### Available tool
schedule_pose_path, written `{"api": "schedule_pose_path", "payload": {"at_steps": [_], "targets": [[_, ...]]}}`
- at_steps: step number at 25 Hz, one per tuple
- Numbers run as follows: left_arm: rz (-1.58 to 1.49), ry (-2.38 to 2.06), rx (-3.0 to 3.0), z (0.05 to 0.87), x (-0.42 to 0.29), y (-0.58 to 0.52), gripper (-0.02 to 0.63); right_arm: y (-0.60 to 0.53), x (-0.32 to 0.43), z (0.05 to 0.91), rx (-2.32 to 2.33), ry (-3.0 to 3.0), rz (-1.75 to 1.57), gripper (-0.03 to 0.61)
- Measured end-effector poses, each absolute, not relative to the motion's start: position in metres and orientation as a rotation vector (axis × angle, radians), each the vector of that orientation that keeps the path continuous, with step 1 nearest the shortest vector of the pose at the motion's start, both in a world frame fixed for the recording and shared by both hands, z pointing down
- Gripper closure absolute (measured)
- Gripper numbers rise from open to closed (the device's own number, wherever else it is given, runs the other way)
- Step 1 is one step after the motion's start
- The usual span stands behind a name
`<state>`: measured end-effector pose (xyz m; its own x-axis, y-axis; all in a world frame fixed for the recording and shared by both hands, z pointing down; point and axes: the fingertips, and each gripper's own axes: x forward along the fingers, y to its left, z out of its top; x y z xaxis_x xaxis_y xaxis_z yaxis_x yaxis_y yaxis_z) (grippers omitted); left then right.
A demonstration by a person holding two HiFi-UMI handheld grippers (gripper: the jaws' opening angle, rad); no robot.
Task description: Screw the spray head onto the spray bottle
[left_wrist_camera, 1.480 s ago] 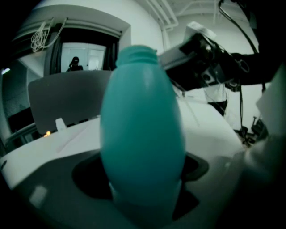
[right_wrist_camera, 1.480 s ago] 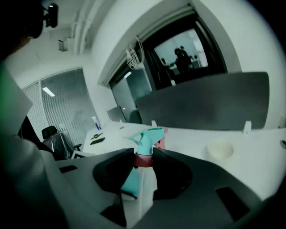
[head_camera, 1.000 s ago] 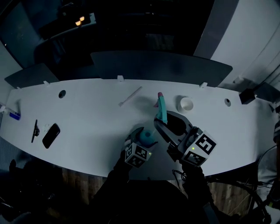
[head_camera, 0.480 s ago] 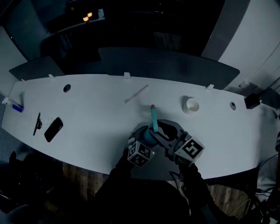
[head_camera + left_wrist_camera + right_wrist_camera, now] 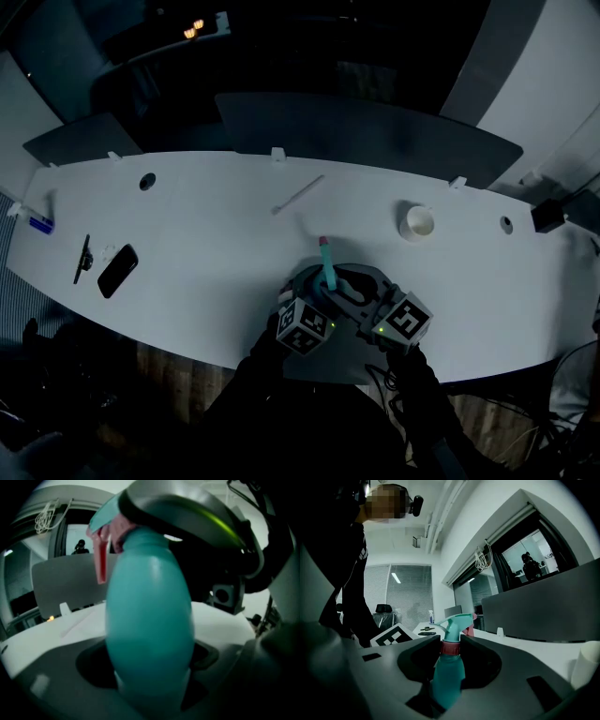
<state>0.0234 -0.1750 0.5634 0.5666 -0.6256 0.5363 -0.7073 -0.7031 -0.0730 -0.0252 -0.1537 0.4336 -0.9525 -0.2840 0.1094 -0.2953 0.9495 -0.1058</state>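
The bottle (image 5: 150, 620), teal and rounded, stands upright at the near edge of the white desk (image 5: 206, 234), about midway along it. The left gripper (image 5: 150, 653) has its jaws spread wide and pressed on either side of the bottle's belly, holding it. The spray head (image 5: 457, 623), also teal, sits on top of the bottle's neck, its pink nozzle tip pointing toward the far edge of the desk. The right gripper (image 5: 449, 646) comes in nearly level from the desk's right side, its jaws partly closed and clamped on the pink collar (image 5: 449, 648) at the base of the spray head. A pink trigger (image 5: 100, 559) hangs below the nozzle.

Toward the far right of the desk stands a white cup (image 5: 417, 222). A thin white stick (image 5: 298, 195) lies near the far edge, around the middle. At the desk's left end lie a dark phone (image 5: 116, 271) and a pen (image 5: 82, 260) side by side.
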Motion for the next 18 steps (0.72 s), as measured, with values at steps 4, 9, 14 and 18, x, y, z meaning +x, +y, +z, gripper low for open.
{"api": "schedule_pose_path", "payload": {"at_steps": [4, 9, 14, 18], "targets": [[0.827, -1.12, 2.655, 0.564, 0.024, -0.173, 0.187, -0.151, -0.022, 0.435, 0.442, -3.036, 0.174, 0.442], [0.816, -1.094, 2.666, 0.563, 0.026, -0.171, 0.187, -0.15, -0.02, 0.435, 0.521, -3.098, 0.232, 0.442], [0.817, -1.089, 2.668, 0.564, 0.026, -0.17, 0.187, -0.146, -0.02, 0.435, 0.533, -3.084, 0.059, 0.442], [0.839, -1.077, 2.681, 0.565, 0.028, -0.169, 0.187, -0.142, -0.018, 0.436, 0.537, -3.02, -0.076, 0.442]]}}
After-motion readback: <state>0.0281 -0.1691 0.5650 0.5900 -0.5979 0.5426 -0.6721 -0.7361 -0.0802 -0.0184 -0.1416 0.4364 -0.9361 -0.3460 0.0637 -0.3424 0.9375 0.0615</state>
